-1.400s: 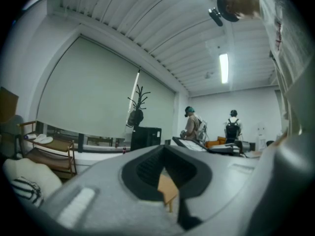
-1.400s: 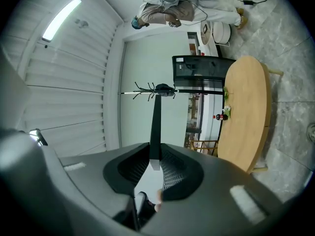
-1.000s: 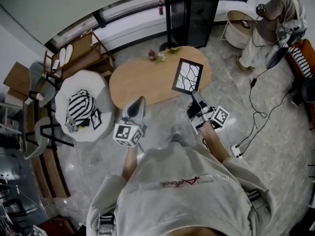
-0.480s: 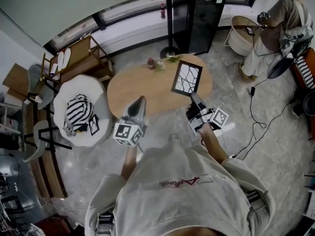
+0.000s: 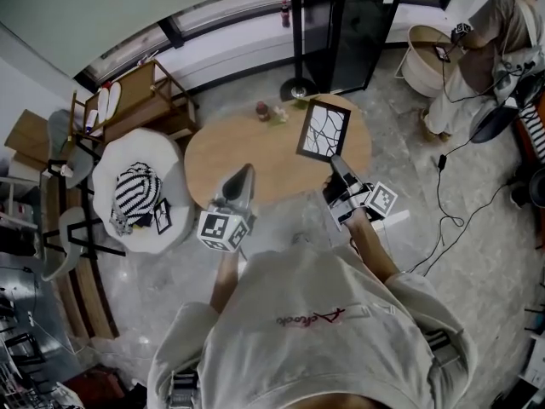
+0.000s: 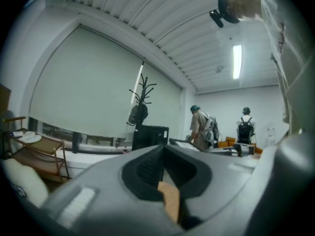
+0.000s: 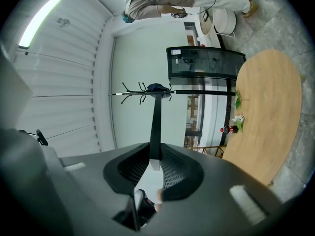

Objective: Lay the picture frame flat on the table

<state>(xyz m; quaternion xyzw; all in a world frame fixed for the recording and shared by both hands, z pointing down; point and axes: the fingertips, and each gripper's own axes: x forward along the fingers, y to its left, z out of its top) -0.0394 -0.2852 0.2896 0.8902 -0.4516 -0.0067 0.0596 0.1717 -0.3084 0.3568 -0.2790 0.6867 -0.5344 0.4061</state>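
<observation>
picture frame (image 5: 324,129), 1, held by right tool (image 5: 334,162) over 1 table (image 5: 247,147).

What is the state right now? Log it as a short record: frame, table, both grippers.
picture frame: held by its lower edge, standing up over the table's right end, not flat
right gripper: shut on the picture frame
left gripper: shut, empty, over the table's near edge
table: oval, wooden; small bottle at its far edge

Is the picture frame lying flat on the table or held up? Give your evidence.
Held up: the right gripper clamps the picture frame by its lower edge, tilted over the table.
</observation>
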